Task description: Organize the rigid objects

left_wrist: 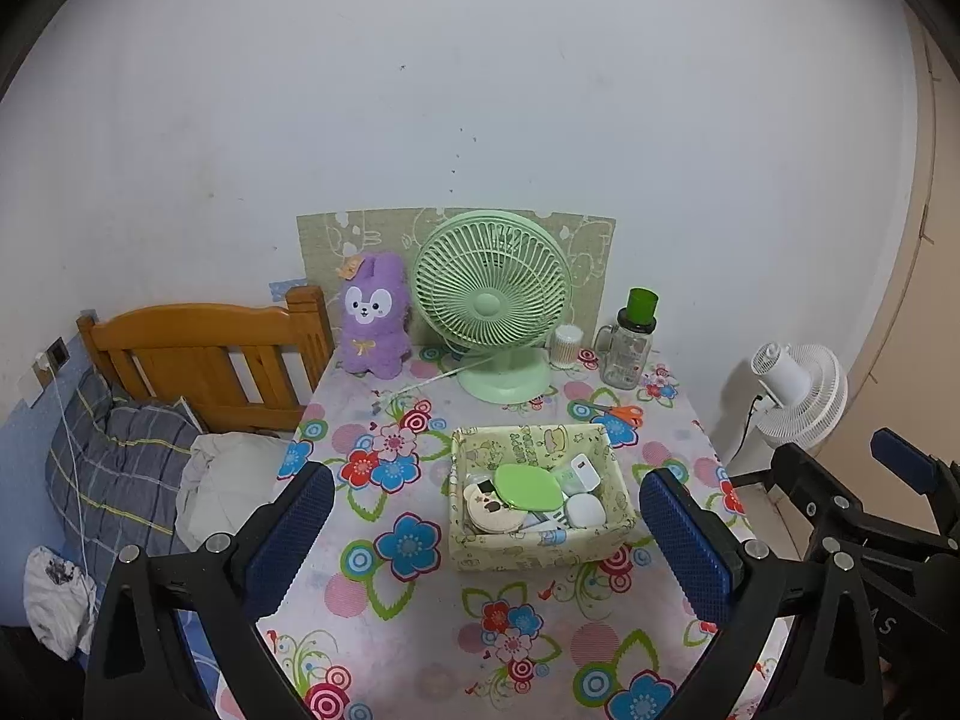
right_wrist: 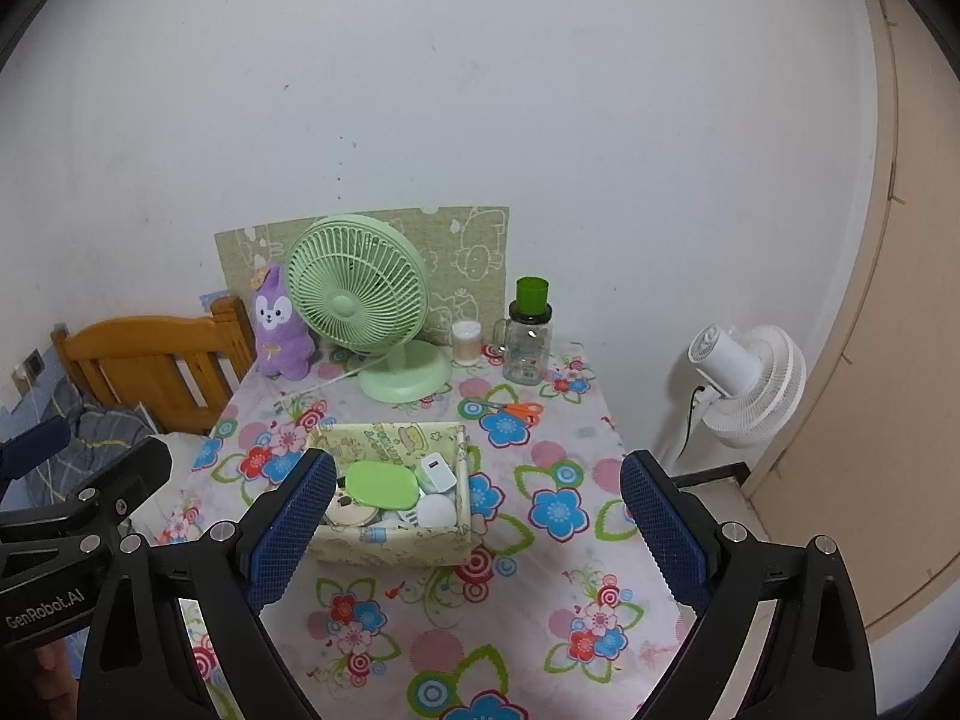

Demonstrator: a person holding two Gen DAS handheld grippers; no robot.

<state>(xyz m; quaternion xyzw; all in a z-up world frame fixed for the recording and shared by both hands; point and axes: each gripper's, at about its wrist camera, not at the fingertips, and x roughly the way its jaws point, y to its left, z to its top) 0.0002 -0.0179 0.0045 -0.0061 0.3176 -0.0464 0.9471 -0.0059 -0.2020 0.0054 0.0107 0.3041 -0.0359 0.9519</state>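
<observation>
Two fans: one mint-green plastic desk fan (left_wrist: 491, 300) and one white plastic fan (left_wrist: 798, 393). One purple plush rabbit (left_wrist: 372, 315). One clear glass jar with a green cap (left_wrist: 630, 345). One small round tub of cotton swabs (left_wrist: 567, 345). One pair of orange-handled scissors (left_wrist: 618, 413). One pale patterned fabric basket (left_wrist: 540, 549), holding one green oval case (left_wrist: 528, 487) and one white charger plug (left_wrist: 585, 471).
</observation>
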